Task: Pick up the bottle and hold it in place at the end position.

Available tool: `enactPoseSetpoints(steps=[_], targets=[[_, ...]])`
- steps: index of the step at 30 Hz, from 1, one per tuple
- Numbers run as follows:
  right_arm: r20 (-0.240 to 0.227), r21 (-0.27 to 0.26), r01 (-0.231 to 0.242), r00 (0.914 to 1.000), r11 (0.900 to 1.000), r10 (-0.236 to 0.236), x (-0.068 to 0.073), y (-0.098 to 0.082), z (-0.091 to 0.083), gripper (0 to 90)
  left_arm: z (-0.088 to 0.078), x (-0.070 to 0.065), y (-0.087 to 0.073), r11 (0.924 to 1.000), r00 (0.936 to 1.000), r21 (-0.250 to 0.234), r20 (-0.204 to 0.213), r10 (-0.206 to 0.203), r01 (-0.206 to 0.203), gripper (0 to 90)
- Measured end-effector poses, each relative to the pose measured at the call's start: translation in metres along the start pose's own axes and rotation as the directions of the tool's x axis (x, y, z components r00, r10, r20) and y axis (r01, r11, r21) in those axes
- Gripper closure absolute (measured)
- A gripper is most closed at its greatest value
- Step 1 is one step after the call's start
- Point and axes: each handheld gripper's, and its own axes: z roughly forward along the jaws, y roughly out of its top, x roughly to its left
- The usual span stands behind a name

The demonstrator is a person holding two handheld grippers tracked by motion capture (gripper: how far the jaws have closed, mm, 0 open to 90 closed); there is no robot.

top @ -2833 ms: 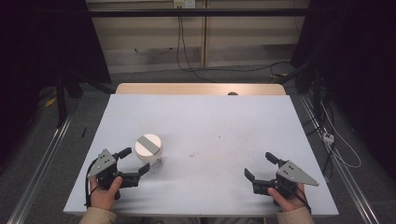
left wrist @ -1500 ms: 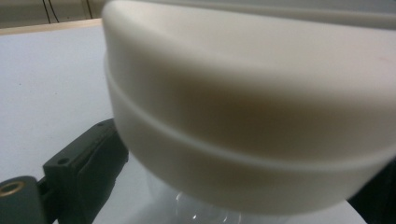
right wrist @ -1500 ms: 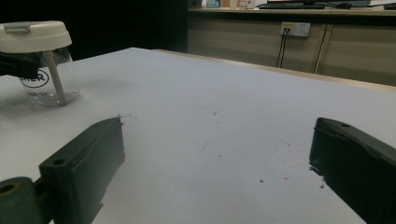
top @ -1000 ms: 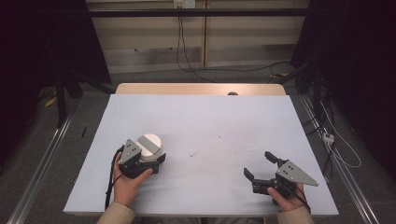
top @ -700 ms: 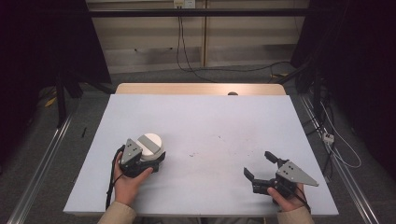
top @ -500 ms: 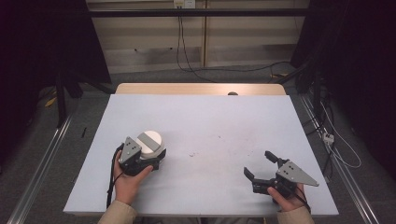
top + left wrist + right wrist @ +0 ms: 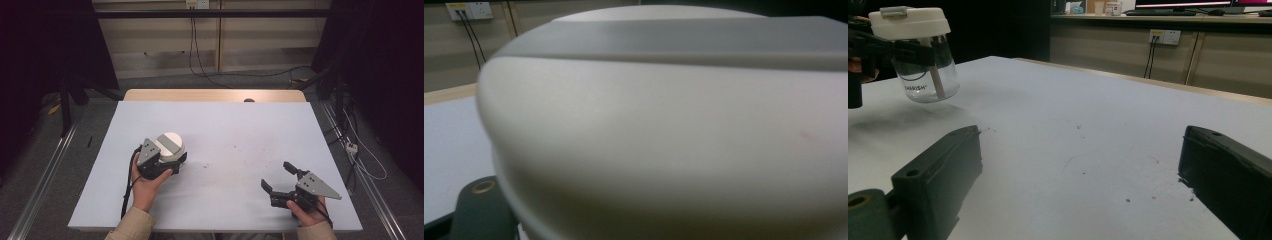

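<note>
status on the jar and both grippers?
Left gripper shut on jar, lifted clear of table. Right gripper open, empty. Nothing in the way.

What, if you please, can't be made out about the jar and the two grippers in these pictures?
- Left gripper: in its own view the white lid hides both pads.
- Jar: printed word cut short by a jaw, right gripper view.
- Jar's contents: high view, lid covers them.
- Right gripper: jaw tips cut off by its own view's lower edge.

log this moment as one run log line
left gripper: shut on glass jar, jar lifted off table | jar lid: white, on | right gripper: open, holding nothing, near table's front edge
</note>
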Motion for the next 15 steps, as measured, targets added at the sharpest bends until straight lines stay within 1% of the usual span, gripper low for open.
enactPoseSetpoints(steps=[5, 7, 11, 15], targets=[[-0.002, 0.000, -0.002, 1.0000, 1.000, 0.002, 0.000, 0.000, 0.000, 3.4, 0.010, -0.001, 0.006, 1.0000, 0.9999, -0.005, 0.014, -0.005, 0.005, 18.3], [-0.002, 0.001, -0.001, 1.0000, 1.000, 0.001, 0.000, 0.000, 0.000, 3.4, 0.013, -0.001, 0.008, 1.0000, 0.9998, 0.002, 0.020, -0.002, 0.002, 18.4], [-0.006, 0.002, -0.003, 1.0000, 1.000, 0.003, 0.000, 0.000, 0.001, 3.5, 0.021, -0.002, 0.010, 0.9998, 0.9995, 0.012, 0.027, -0.015, 0.014, 18.3], [-0.007, 0.002, -0.003, 1.0000, 1.000, 0.003, -0.001, 0.000, 0.001, 3.5, 0.027, -0.004, 0.012, 0.9999, 0.9995, 0.016, 0.031, -0.003, 0.003, 18.4]])
